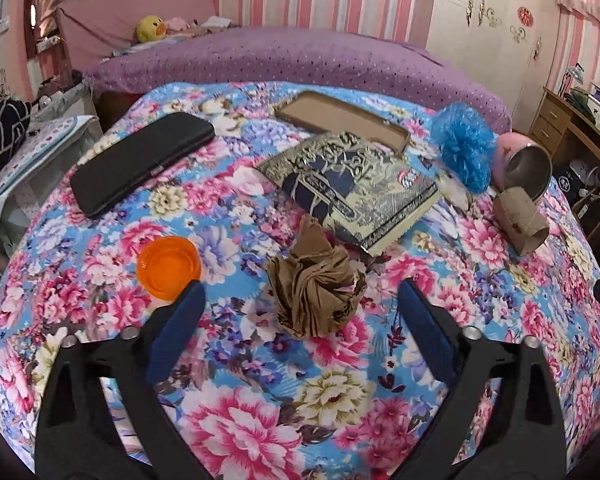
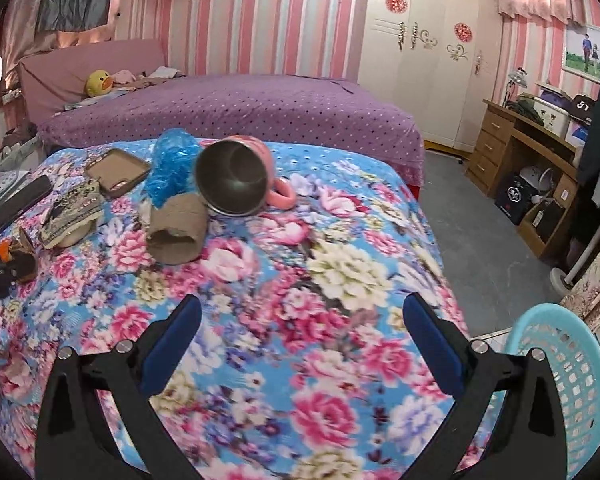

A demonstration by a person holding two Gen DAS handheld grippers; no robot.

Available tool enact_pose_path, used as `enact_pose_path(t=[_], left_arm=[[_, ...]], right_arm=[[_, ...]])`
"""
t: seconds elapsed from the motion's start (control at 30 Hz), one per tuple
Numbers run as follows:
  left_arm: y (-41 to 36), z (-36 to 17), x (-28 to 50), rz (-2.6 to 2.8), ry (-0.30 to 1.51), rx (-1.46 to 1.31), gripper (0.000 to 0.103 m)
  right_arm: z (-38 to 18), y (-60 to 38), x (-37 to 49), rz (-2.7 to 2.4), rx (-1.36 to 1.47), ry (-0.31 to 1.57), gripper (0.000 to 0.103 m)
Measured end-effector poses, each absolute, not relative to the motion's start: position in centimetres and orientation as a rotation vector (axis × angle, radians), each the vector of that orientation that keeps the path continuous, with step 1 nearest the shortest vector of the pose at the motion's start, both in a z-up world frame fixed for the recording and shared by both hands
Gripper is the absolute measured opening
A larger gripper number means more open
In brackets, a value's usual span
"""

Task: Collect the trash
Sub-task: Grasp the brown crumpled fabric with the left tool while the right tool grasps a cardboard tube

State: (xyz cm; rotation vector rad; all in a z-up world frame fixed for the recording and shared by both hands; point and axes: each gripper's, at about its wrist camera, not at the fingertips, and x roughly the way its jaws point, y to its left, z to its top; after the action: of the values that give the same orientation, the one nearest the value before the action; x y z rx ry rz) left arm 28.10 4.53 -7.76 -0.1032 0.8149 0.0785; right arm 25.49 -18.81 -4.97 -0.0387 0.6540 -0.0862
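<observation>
Crumpled brown paper (image 1: 314, 294) sits on the flowery blanket (image 1: 260, 400), just ahead of your left claw (image 1: 300, 300), which is wide. Your right claw (image 2: 302, 314) is wide and holds nothing.

floral bedspread (image 1: 260, 420), crumpled brown paper (image 1: 314, 280), orange lid (image 1: 168, 266), book (image 1: 352, 192), cardboard tube (image 1: 520, 220), pink mug (image 2: 240, 176)

Left gripper (image 1: 300, 300) fingers (image 1: 180, 332) spread, crumpled brown paper (image 1: 314, 286) between, untouched.
</observation>
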Motion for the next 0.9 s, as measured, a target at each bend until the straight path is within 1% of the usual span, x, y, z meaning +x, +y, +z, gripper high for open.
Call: enact_pose_path(t=[0.07, 0.2, 0.27, 0.33, 0.53, 0.8, 0.87, 0.9], left_arm=[[4.5, -8.0, 28.4, 0.072, 0.829, -0.106, 0.082], [4.3, -8.4, 28.9, 0.061, 0.857, -0.109, 0.063], [4.2, -8.5, 29.0, 0.06, 0.863, -0.103, 0.058], [4.1, -8.3, 29.1, 0.043, 0.864, -0.101, 0.045], [4.7, -8.1, 29.8, 0.029, 0.871, -0.12, 0.044], [6.1, -8.1, 30.1, 0.056, 0.869, -0.146, 0.044], [6.2, -8.1, 30.1, 0.056, 0.868, -0.154, 0.044], [6.1, -8.1, 30.2, 0.056, 0.867, -0.151, 0.044]], right_arm=[[-5.1, -18.3, 26.0, -0.067, -0.014, 0.667, 0.098], [-5.6, -16.5, 27.1, -0.038, -0.03, 0.686, 0.098], [-5.7, -15.6, 27.9, -0.03, -0.05, 0.693, 0.098], [-5.7, -14.9, 28.6, -0.015, -0.053, 0.701, 0.098], [-5.9, -12.1, 30.8, 0.017, -0.108, 0.701, 0.098], [-6.8, -10.3, 34.0, 0.05, -0.15, 0.75, 0.098], [-6.9, -10.2, 34.6, 0.055, -0.147, 0.763, 0.097], [-7.0, -10.2, 34.9, 0.059, -0.143, 0.77, 0.094]])
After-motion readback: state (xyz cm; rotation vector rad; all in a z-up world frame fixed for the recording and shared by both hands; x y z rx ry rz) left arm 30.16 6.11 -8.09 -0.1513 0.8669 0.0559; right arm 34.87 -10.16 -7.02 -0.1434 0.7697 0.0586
